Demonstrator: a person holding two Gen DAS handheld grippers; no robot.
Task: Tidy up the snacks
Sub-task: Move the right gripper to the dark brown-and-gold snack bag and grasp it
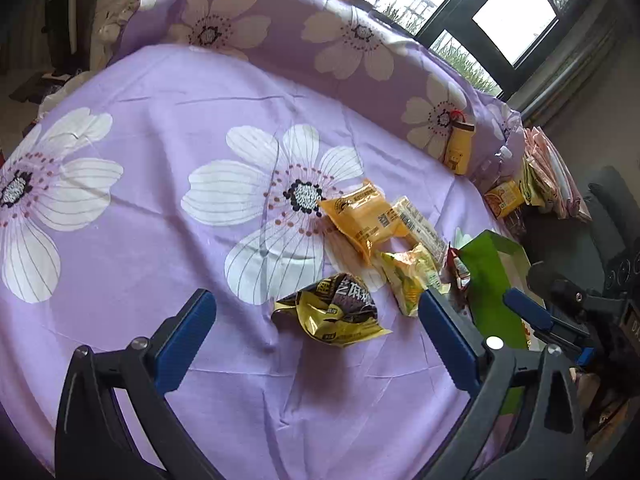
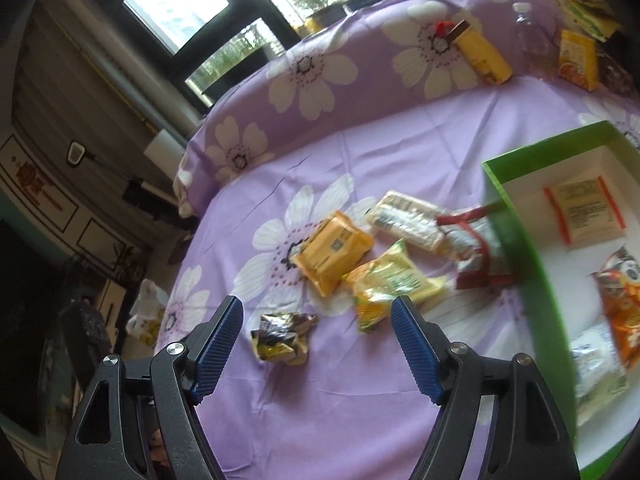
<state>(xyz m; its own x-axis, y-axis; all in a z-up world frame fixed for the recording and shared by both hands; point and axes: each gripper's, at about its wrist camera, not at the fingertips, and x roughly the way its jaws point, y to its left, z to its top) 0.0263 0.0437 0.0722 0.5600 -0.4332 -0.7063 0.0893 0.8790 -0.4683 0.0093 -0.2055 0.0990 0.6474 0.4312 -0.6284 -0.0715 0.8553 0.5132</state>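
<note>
Snack packets lie on a purple flowered sheet [image 1: 160,120]. A black-and-yellow packet [image 1: 332,312] [image 2: 282,336] lies nearest. Behind it are an orange packet [image 1: 360,216] [image 2: 330,252], a yellow-green packet [image 1: 408,276] [image 2: 388,284], a pale striped packet [image 1: 420,224] [image 2: 408,218] and a red-and-white packet [image 2: 476,252]. A green box [image 1: 492,276] [image 2: 516,232] at the right holds several packets. My left gripper [image 1: 316,304] is open, empty, just short of the black-and-yellow packet. My right gripper [image 2: 318,312] is open and empty above the same packet; its fingers [image 1: 524,308] show in the left wrist view.
A yellow bottle [image 1: 460,148] [image 2: 484,56] leans on the flowered pillow [image 1: 340,36]. A clear bottle [image 2: 532,36], an orange carton [image 1: 504,198] [image 2: 578,60] and stacked packets [image 1: 548,168] sit at the far right. Windows are behind the bed.
</note>
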